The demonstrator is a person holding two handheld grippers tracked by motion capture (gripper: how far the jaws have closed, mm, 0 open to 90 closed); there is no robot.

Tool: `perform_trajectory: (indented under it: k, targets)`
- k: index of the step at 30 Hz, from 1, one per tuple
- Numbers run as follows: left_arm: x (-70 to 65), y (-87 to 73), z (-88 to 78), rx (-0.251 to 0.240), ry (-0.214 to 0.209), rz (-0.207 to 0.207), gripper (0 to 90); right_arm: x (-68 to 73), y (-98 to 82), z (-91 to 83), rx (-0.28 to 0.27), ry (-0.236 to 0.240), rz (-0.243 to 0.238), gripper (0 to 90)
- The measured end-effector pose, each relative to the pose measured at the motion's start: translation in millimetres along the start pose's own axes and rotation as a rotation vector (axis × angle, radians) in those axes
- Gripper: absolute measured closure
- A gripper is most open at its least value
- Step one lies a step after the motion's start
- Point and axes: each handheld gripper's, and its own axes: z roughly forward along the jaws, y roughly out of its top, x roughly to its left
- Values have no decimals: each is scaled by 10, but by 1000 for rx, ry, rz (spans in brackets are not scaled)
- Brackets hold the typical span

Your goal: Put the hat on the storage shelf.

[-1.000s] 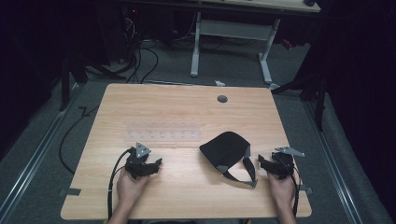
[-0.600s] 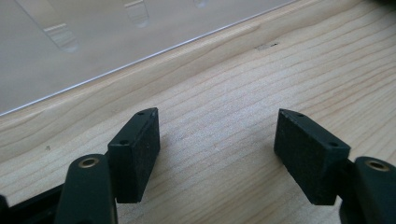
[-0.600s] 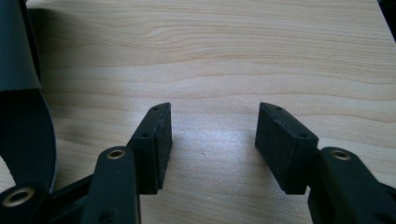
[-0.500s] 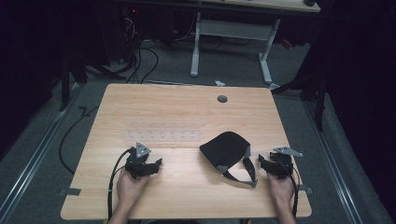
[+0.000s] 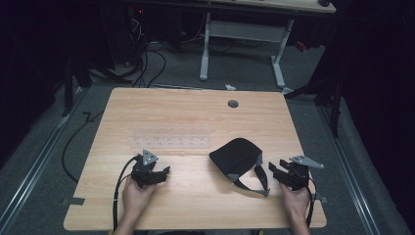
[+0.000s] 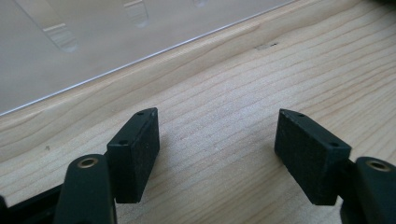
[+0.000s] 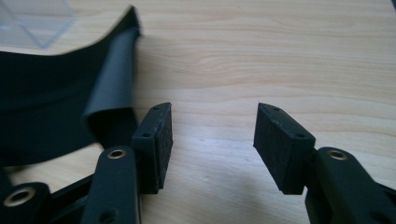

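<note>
A black fabric cap-like piece [image 5: 237, 156] with a grey-tipped strap [image 5: 257, 183] lies on the wooden table [image 5: 195, 112], right of centre. My right gripper [image 5: 275, 169] rests just right of the strap. In the right gripper view the right gripper [image 7: 212, 140] is open over bare wood, and the black fabric [image 7: 46, 102] lies just outside its left jaw. Its jaws have just been closing a little, with nothing between them. My left gripper [image 5: 164, 174] sits at the front left. In its own view the left gripper [image 6: 217, 149] is open on bare wood.
A clear plastic plate [image 5: 171, 142] lies flat ahead of the left gripper, its near edge close in front of the jaws as a clear plate [image 6: 70, 46]. A round cable hole [image 5: 233, 104] sits near the table's far edge. Desk legs and cables stand beyond the table.
</note>
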Motion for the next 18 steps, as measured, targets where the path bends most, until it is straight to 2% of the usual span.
perform_trajectory:
  k: [3,5,6,12,18]
  targets:
    - [-1,0,0,0,-1,0,312,43,24,-62,-31,45,2,438]
    - [-1,-1,0,0,-1,0,311,53,31,-69,-38,54,5,430]
    - [-2,-1,1,0,0,0,310,80,61,-81,-47,85,9,416]
    - [-3,0,3,-1,1,-1,308,153,133,-81,-53,127,1,403]
    - [-4,-1,2,1,-1,-1,307,196,215,31,-26,168,15,374]
